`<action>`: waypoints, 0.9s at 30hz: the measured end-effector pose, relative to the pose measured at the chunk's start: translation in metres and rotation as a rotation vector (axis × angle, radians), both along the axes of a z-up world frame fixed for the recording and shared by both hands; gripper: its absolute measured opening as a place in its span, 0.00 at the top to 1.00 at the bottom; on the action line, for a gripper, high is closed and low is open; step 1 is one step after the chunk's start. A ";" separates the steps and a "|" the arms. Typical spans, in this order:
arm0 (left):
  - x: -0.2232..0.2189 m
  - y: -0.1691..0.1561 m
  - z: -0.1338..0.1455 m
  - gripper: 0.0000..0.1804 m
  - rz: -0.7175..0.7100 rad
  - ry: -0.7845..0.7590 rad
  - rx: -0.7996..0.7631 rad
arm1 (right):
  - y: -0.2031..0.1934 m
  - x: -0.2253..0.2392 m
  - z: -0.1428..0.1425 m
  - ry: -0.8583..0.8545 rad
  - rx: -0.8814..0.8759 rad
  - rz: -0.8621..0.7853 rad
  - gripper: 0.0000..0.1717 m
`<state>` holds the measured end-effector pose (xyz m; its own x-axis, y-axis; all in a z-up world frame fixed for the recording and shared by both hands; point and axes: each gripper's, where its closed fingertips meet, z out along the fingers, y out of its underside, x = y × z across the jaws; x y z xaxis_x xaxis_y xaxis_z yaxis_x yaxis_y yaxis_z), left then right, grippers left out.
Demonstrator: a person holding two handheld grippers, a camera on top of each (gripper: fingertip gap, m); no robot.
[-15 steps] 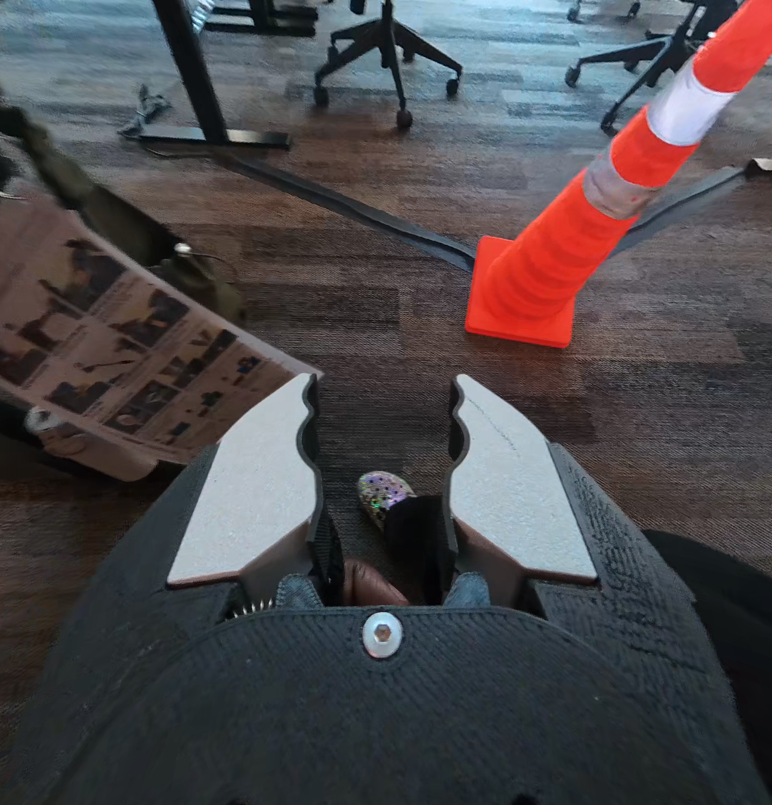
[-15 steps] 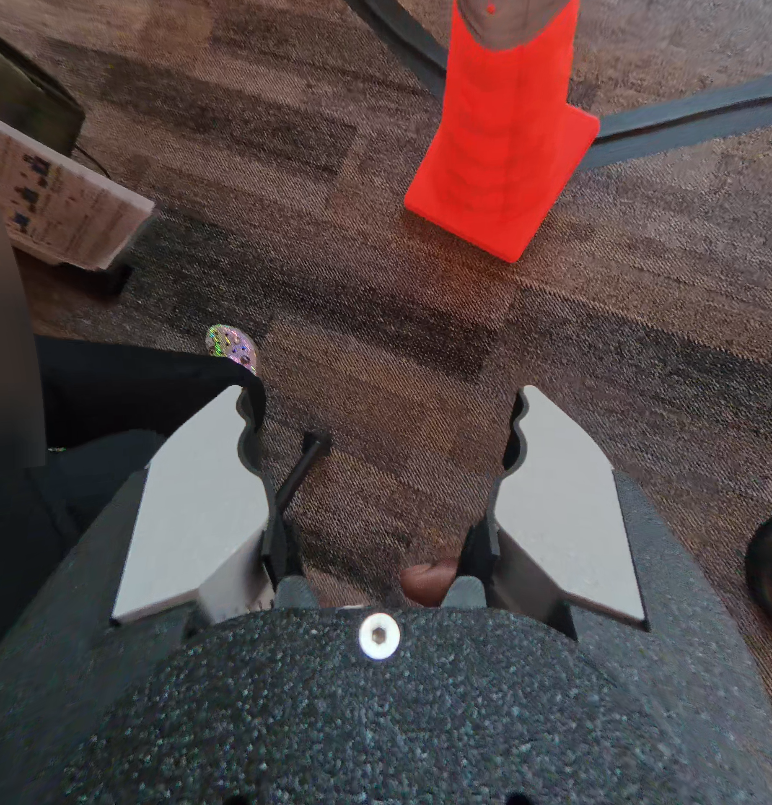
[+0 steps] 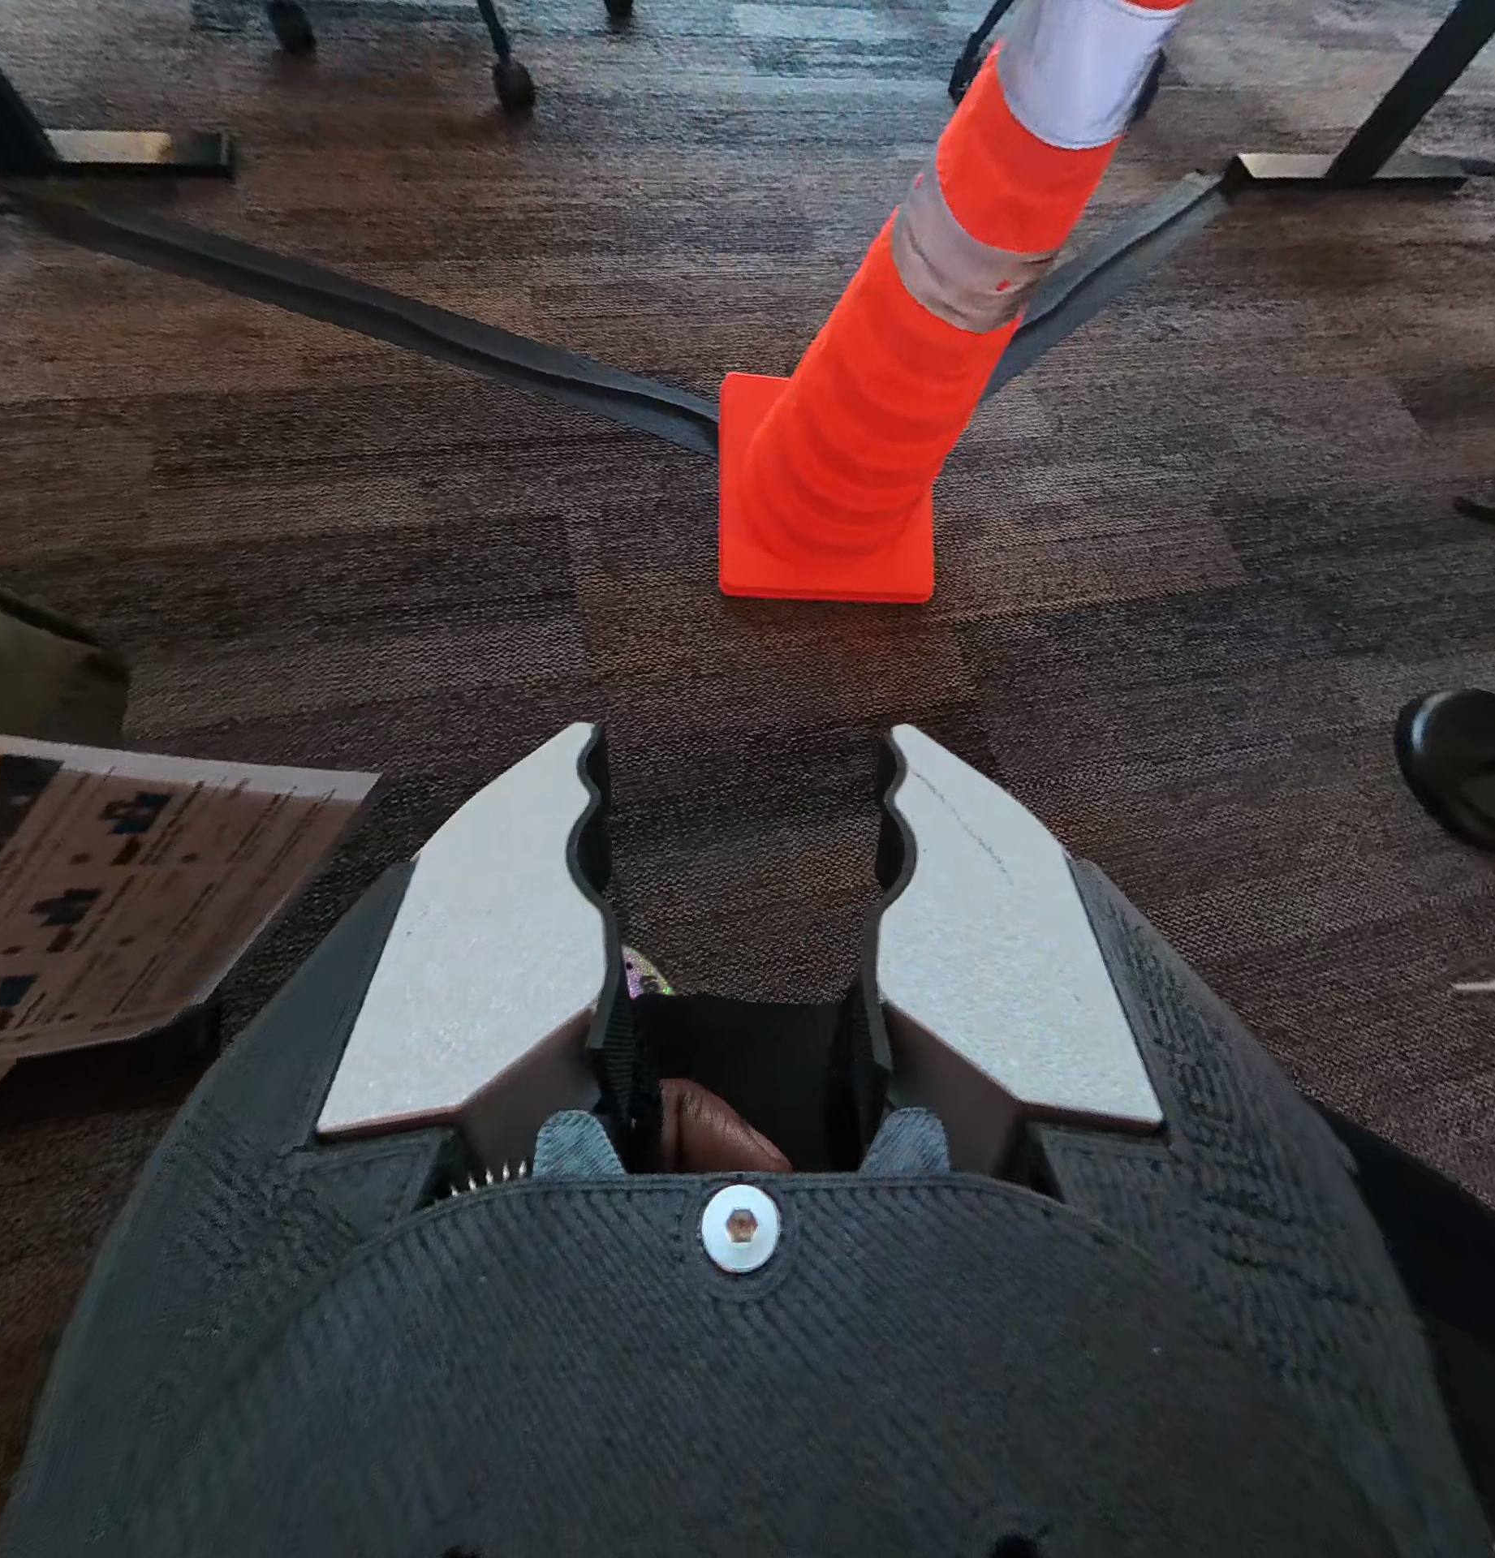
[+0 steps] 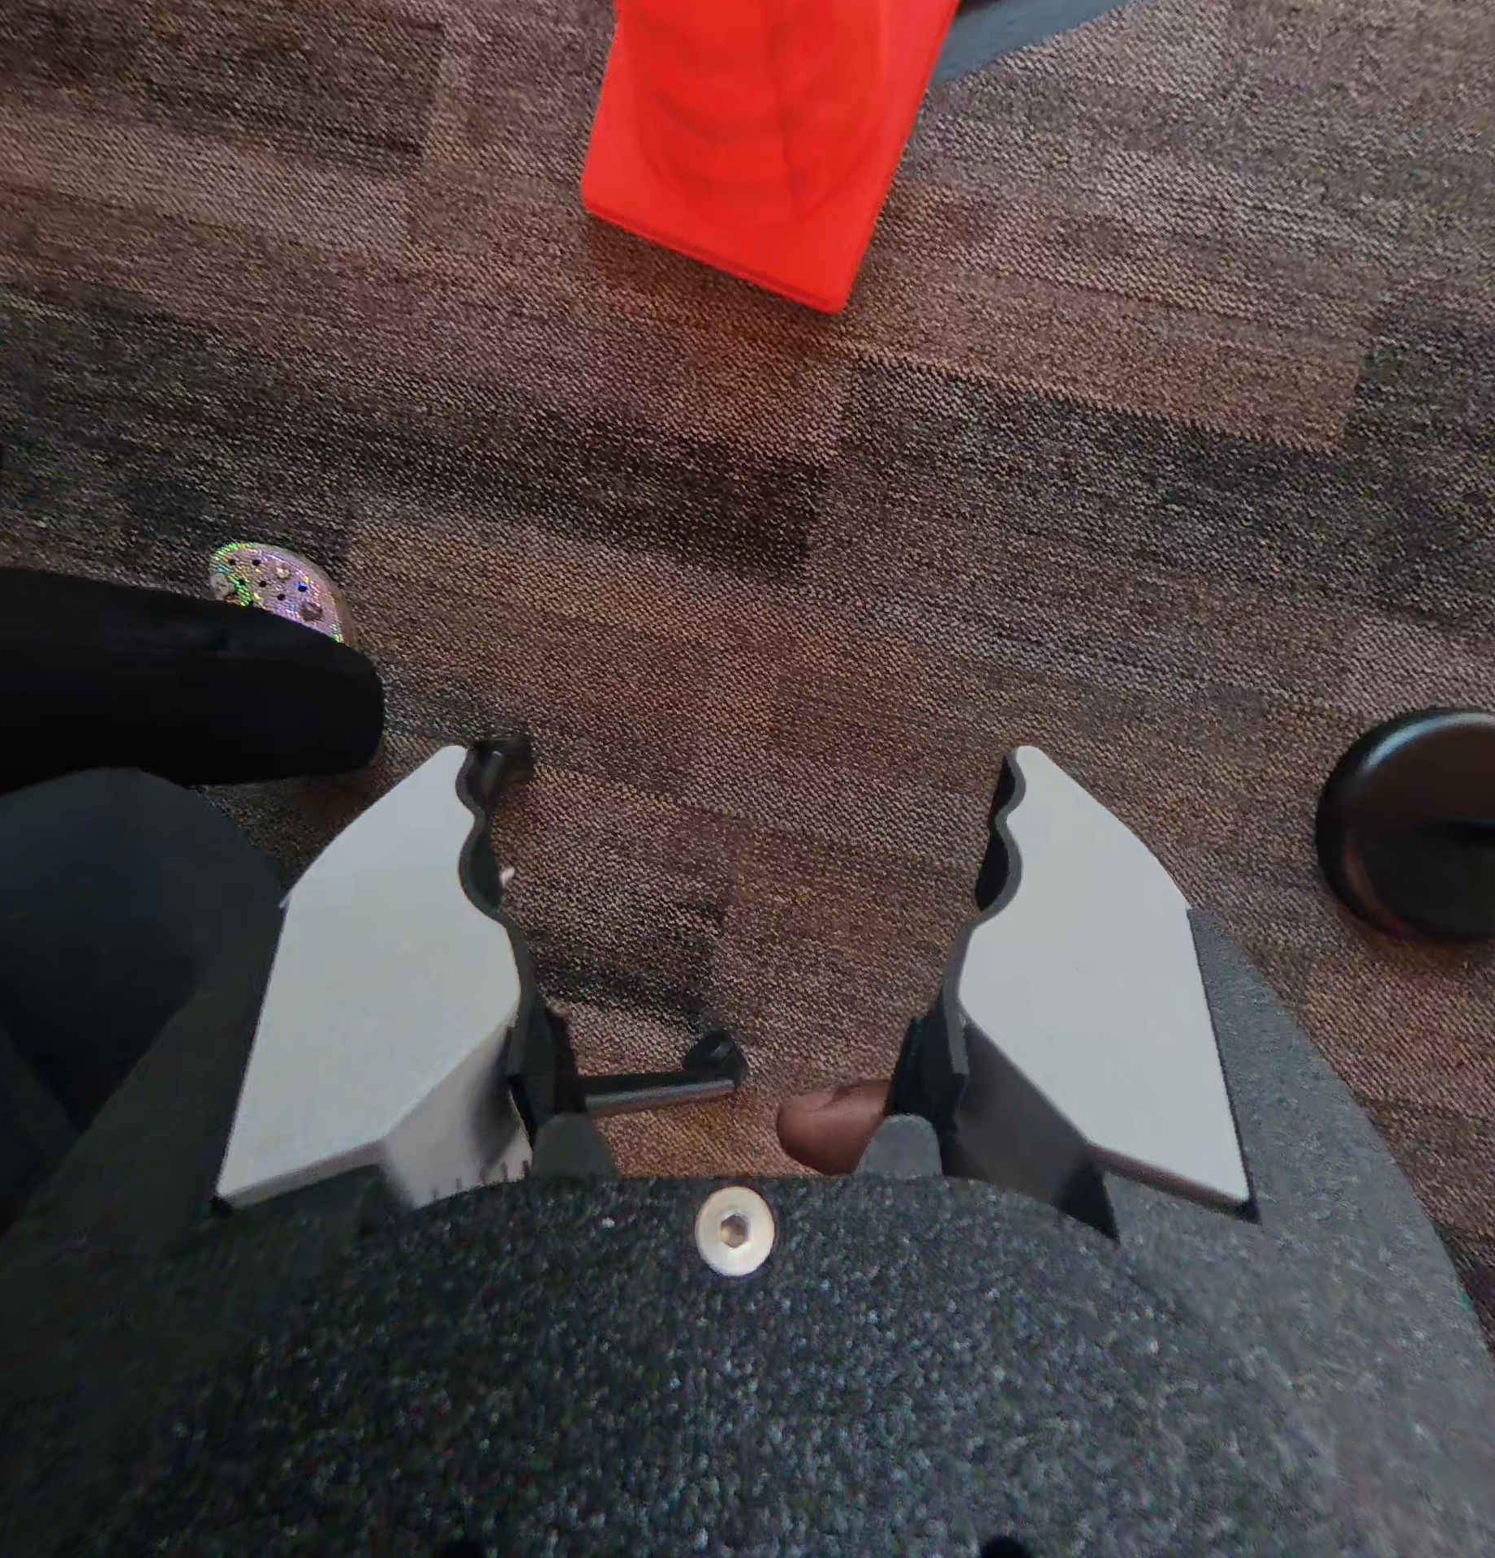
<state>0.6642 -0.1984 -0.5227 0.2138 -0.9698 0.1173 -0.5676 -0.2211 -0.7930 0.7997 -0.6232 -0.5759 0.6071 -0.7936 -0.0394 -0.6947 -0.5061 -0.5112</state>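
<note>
Carpet (image 3: 390,590), brown/grey tiles, fills both views. Orange cone (image 3: 845,472) w/ grey reflective bands stands on it, ahead of both grippers, apart from each; black cable cover (image 3: 440,337) runs behind its base. Printed sheet (image 3: 120,885) lies at left in the left view, blurred. Black round object (image 4: 1436,835) on carpet just right of R gripper. Glittery shoe tip (image 4: 280,586) pokes out from under dark trouser leg (image 4: 162,674), left of R gripper.

L gripper (image 3: 742,759): jaws apart, only carpet between them. R gripper (image 4: 744,776): jaws wide apart, bare; a thin black rod (image 4: 660,1087) sits low between the fingers' roots.
</note>
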 end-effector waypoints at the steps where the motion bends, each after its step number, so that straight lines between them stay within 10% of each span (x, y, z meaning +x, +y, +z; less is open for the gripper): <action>1: 0.003 -0.004 0.001 0.66 -0.012 -0.002 0.004 | -0.004 -0.002 -0.001 0.002 -0.008 -0.001 0.35; 27: -0.052 -0.175 0.188 0.68 -0.497 -0.393 0.167 | -0.199 -0.114 0.044 -0.143 -0.110 -0.326 0.41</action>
<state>0.6122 -0.3730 -0.3346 -0.2930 -0.9539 -0.0654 -0.2309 0.1370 -0.9633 0.6855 -0.8218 -0.5318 0.3151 -0.9409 0.1240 -0.7542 -0.3276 -0.5691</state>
